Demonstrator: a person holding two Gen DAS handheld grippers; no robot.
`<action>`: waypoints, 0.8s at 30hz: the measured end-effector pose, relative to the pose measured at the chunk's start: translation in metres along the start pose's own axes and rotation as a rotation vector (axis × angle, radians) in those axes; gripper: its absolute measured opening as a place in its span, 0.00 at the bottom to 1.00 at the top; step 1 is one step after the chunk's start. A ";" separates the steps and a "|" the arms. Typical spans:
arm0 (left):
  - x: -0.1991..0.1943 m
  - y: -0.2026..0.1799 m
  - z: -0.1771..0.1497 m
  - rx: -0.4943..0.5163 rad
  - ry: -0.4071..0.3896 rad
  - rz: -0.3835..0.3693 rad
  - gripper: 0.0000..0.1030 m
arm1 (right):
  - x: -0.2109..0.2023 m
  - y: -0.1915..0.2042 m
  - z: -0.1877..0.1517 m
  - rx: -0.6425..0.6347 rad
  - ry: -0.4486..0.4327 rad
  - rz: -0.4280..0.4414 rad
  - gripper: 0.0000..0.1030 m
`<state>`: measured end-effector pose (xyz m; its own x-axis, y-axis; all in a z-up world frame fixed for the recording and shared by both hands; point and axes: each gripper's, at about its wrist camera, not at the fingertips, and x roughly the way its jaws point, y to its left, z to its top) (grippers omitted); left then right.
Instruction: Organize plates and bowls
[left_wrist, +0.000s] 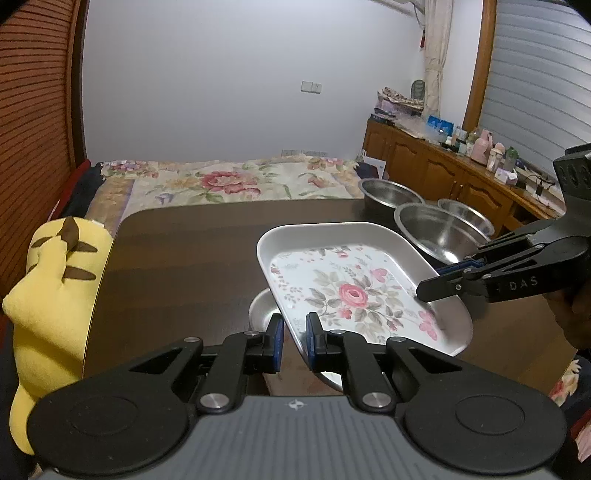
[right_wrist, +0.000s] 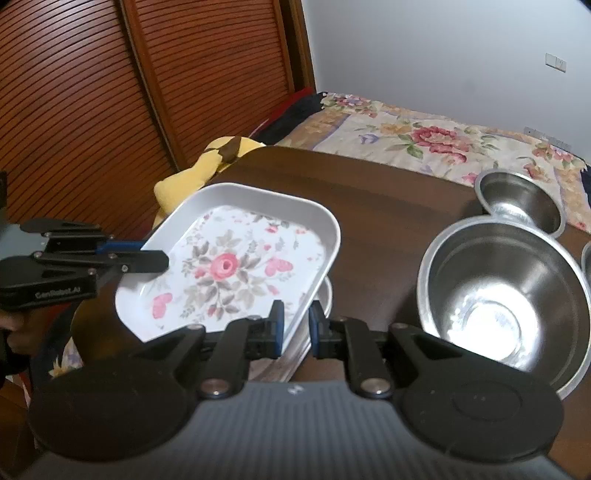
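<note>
The floral tray (left_wrist: 354, 291), a white rectangular dish with a pink rose printed at its centre, is held above the dark wooden bench (left_wrist: 184, 258) by both tools at once. The left hand-held gripper (left_wrist: 294, 332) is clamped on the tray's rim at 6 o'clock in the left wrist view; the right hand-held gripper (left_wrist: 439, 280) pinches the opposite rim at 3 o'clock there. Directly beneath the tray lies a steel plate (left_wrist: 260, 308), part of its rim showing at the tray's 8 o'clock. Three steel bowls (right_wrist: 502, 295) stand on the bench at 1 to 2 o'clock of the tray. A yellow plush toy (left_wrist: 48, 295) sits off the bench's edge at 9 o'clock.
</note>
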<state>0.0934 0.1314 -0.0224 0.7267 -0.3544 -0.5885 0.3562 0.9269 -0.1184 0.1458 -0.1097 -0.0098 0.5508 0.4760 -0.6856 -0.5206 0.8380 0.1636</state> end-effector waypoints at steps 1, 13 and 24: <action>0.000 0.000 -0.002 0.000 0.004 0.002 0.13 | 0.000 0.000 -0.002 0.003 0.001 0.003 0.15; 0.006 0.002 -0.019 -0.005 0.030 0.019 0.13 | 0.004 0.006 -0.013 0.004 -0.017 -0.007 0.15; 0.015 -0.005 -0.023 0.008 0.026 0.064 0.13 | 0.008 0.014 -0.030 0.008 -0.127 -0.061 0.15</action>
<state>0.0892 0.1245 -0.0488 0.7328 -0.2914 -0.6149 0.3143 0.9464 -0.0739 0.1235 -0.1024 -0.0339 0.6597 0.4539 -0.5990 -0.4787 0.8682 0.1307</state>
